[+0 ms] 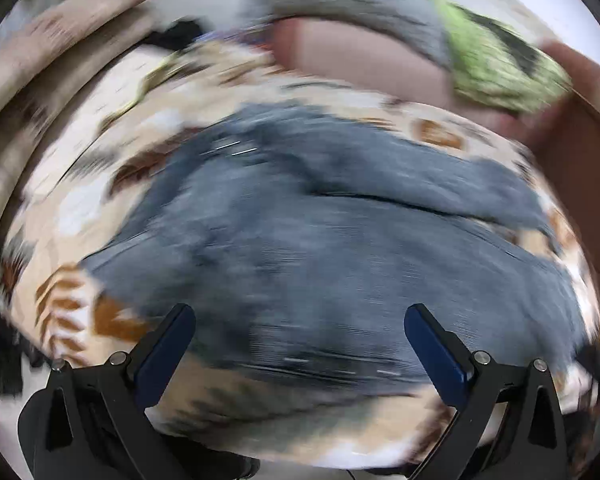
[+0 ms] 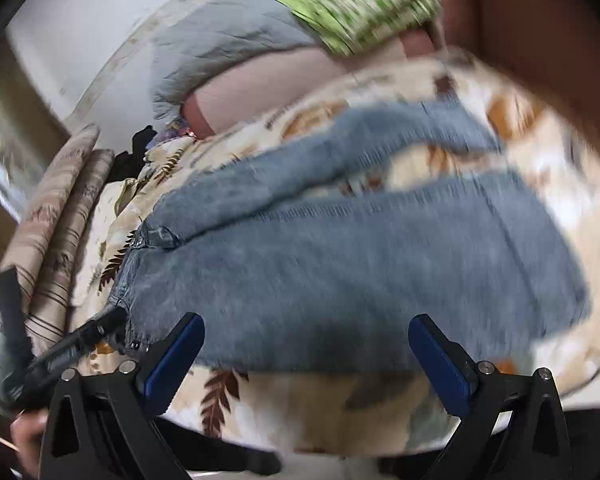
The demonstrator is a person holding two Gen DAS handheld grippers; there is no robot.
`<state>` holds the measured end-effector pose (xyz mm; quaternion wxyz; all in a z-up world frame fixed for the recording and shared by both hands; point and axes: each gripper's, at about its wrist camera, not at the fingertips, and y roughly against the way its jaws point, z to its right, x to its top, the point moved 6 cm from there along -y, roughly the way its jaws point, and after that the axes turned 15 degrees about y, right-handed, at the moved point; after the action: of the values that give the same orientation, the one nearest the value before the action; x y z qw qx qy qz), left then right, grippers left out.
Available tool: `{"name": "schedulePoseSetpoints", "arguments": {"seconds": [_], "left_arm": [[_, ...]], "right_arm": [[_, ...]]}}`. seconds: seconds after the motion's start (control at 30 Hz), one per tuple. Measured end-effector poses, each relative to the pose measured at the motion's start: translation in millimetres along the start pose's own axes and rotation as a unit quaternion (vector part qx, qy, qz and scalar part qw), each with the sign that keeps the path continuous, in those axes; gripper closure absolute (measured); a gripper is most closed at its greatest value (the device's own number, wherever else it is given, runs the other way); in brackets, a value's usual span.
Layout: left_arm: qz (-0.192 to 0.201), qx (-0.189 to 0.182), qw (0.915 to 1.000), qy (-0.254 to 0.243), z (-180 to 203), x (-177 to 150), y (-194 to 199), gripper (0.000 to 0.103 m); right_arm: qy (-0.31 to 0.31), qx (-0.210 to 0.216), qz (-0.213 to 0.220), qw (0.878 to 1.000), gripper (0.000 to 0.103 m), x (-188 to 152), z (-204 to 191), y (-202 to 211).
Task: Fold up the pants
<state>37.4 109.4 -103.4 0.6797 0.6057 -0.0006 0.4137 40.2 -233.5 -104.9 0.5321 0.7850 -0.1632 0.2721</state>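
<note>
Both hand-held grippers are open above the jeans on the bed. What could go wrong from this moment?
1. Both views are blurred by motion, so a hand-held gripper, left or right, may close on a badly judged spot on the jeans.
2. The jeans lie on a loose leaf-print bedsheet; a finger could pinch the sheet together with the denim.
3. The two legs lie apart, with sheet showing between them, so the fold may come out uneven.
</note>
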Motion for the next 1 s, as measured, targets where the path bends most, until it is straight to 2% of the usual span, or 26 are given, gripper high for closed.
{"name": "schedulePoseSetpoints", "arguments": {"seconds": [0.1,0.17,0.23,0.3,0.37,0.43,0.47,0.5,0.53,0.57,0.6,0.63,0.7,0.77,0.87,0.93,0.97,1.0], "left_arm": [[-0.011,0.044,0.997,0.063,-49.5,16.9,-20.3,0.0],[-0.012,0.067,0.9938,0.088,-75.4,27.7,-32.0,0.0],[-0.008,0.073,0.9917,0.106,-88.2,35.5,-39.4,0.0],[-0.016,0.06,0.9907,0.121,-93.0,39.8,-47.0,0.001],[-0.013,0.058,0.9902,0.127,-94.2,43.0,-49.8,0.004],[-0.002,0.061,0.9909,0.12,-91.1,46.0,-47.5,0.035],[0.003,0.07,0.9903,0.12,-92.5,47.6,-45.7,0.046],[0.004,0.076,0.989,0.127,-95.4,49.4,-45.1,0.06],[0.002,0.073,0.9882,0.134,-99.2,50.9,-45.1,0.07],[0.0,0.073,0.9878,0.138,-103.3,52.6,-45.0,0.076],[0.0,0.071,0.9879,0.138,-106.4,54.2,-44.6,0.085],[0.002,0.068,0.9885,0.135,-108.5,55.9,-42.2,0.09],[0.014,0.062,0.9894,0.13,-108.3,58.7,-34.8,0.092],[0.043,0.061,0.989,0.128,-105.9,60.2,-19.2,0.092],[0.075,0.06,0.9874,0.126,-101.7,49.2,2.8,0.093],[0.073,0.08,0.9888,0.103,-99.6,34.5,2.6,0.093],[0.053,0.087,0.9896,0.101,-101.4,27.7,-3.3,0.093],[0.039,0.098,0.9894,0.1,-105.0,23.2,-6.6,0.092]], "right_arm": [[-0.058,-0.005,-0.027,0.998,0.0,-23.8,35.4,-4.4],[-0.129,-0.005,-0.029,0.991,0.0,-36.0,70.4,1.3],[-0.189,-0.007,-0.012,0.982,0.0,-38.9,99.9,10.0],[-0.257,0.002,0.012,0.966,0.0,-38.5,131.8,18.0],[-0.285,0.01,0.028,0.958,0.0,-32.4,150.7,19.2],[-0.311,0.014,0.033,0.95,0.0,-26.3,162.7,19.8],[-0.314,0.011,0.035,0.949,0.004,-22.1,165.4,20.6],[-0.299,-0.008,0.031,0.954,0.011,-15.6,168.2,21.7],[-0.289,-0.018,0.026,0.957,0.033,-12.8,169.4,21.3],[-0.283,-0.026,0.018,0.959,0.063,-9.5,172.2,19.5],[-0.278,-0.028,0.008,0.96,0.076,-5.2,175.5,15.8],[-0.267,-0.032,0.002,0.963,0.09,-1.4,180.2,14.8],[-0.222,-0.058,0.009,0.973,0.091,16.6,175.3,22.7],[-0.166,-0.094,0.038,0.981,0.091,39.8,164.5,45.3],[-0.099,-0.149,0.058,0.982,0.091,54.3,154.7,64.6],[-0.085,-0.177,0.027,0.98,0.088,42.3,167.0,51.2],[-0.101,-0.18,-0.006,0.978,0.075,30.2,180.1,36.1],[-0.12,-0.185,-0.035,0.975,0.069,16.6,192.7,25.6]]}}
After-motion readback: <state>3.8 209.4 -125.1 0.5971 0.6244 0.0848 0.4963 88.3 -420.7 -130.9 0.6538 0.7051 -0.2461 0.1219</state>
